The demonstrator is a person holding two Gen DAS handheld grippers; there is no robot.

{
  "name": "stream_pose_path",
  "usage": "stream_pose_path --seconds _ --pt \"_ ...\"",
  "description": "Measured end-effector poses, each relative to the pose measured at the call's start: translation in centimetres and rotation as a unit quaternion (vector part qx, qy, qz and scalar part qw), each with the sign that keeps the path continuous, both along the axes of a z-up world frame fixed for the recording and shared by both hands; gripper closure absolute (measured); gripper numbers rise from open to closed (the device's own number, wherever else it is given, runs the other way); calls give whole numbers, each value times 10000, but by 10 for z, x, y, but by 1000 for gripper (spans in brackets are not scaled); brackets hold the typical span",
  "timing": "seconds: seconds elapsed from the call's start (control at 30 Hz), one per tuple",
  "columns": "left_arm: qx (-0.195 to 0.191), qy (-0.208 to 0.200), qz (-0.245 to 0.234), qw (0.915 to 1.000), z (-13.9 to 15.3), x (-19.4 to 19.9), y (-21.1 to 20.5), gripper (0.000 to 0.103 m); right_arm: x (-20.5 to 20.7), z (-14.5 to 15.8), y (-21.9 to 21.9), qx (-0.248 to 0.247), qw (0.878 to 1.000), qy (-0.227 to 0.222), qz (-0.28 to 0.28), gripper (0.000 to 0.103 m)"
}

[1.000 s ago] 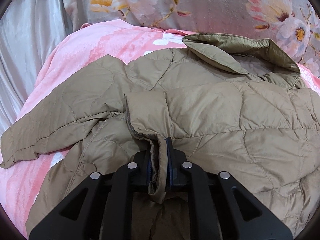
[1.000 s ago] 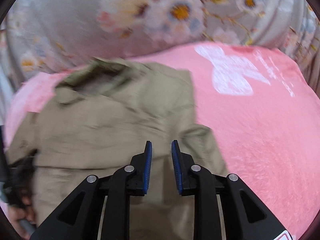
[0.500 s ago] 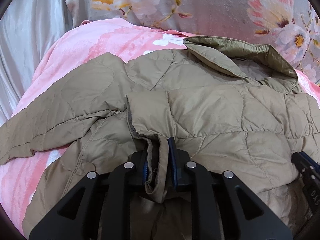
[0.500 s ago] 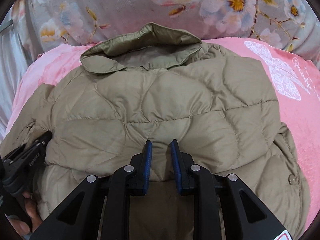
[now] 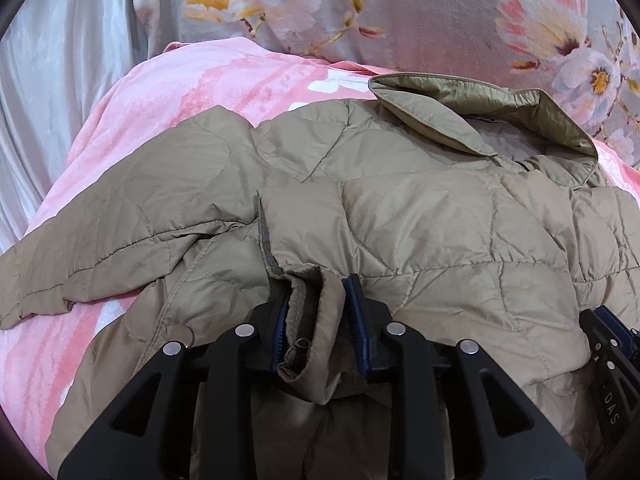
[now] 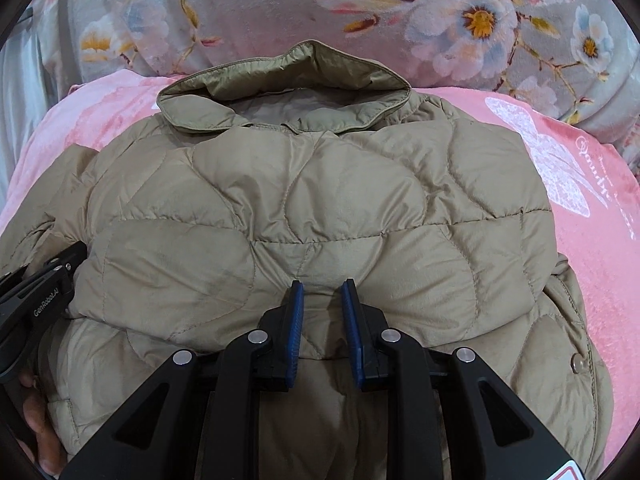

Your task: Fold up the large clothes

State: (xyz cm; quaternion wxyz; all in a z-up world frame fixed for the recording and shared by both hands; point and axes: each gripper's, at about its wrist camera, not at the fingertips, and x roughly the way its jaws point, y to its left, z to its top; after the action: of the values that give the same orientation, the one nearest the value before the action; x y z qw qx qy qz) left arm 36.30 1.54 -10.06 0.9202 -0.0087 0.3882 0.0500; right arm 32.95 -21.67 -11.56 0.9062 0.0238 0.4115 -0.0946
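Note:
A tan quilted jacket [image 5: 400,216] lies on a pink blanket [image 5: 180,92], collar [image 5: 480,108] at the far side and one sleeve [image 5: 100,240] stretched out to the left. My left gripper [image 5: 316,284] is at the jacket's folded-over front edge. Its jaws are opening, and a fold of the fabric lies loosely between the blue pads. My right gripper [image 6: 322,288] is low over the middle of the jacket [image 6: 320,208], its jaws a narrow gap apart with nothing pinched. Each gripper shows at the edge of the other's view: the right gripper [image 5: 608,344], and the left gripper [image 6: 36,292].
A grey floral quilt [image 5: 400,8] is piled behind the collar. Pale curtain fabric [image 5: 48,60] hangs at the far left. The pink blanket [image 6: 592,248] lies bare to the jacket's right. A person's hand [image 6: 36,412] holds the left gripper. A snap button [image 6: 577,368] sits on the right hem.
The left jaws have spread apart around the fabric fold. The right gripper swung left from the blanket side to over the jacket's middle, dropped lower, then settled.

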Motion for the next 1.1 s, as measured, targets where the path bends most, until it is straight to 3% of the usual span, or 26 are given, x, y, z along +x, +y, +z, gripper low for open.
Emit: stream_pose_path --seconds 0.37,0.47,0.5,0.6,0.67,0.8,0.87,0.97,1.1 --pt "152 12 49 9999 -1 -1 -2 71 1 -1 1 -1 10000 2 2 82" --pt "139 9 113 9998 -1 -1 1 61 0 -1 1 0 10000 7 1 82" --pt "75 -7 129 9999 0 -2 4 51 1 -1 0 1 10000 12 -5 82" --pt "-551 -175 29 9983 5 -9 19 20 2 -2 0 10 10000 28 -10 82" --pt "-986 -291 47 9947 12 -23 36 19 2 -2 -2 47 10000 33 -15 82" --pt "-1580 -222 391 9864 29 -71 100 17 2 -1 -5 83 9999 19 -63 82" --pt "-1839 -339 718 9797 37 -101 154 12 1 -1 -5 67 9999 13 -74 81" --pt "-1745 -218 1407 9743 38 -122 223 9 -7 5 1 -195 9997 31 -159 77" --pt "-1648 186 2512 9536 15 -133 330 10 -46 25 28 -375 9991 -198 28 64"
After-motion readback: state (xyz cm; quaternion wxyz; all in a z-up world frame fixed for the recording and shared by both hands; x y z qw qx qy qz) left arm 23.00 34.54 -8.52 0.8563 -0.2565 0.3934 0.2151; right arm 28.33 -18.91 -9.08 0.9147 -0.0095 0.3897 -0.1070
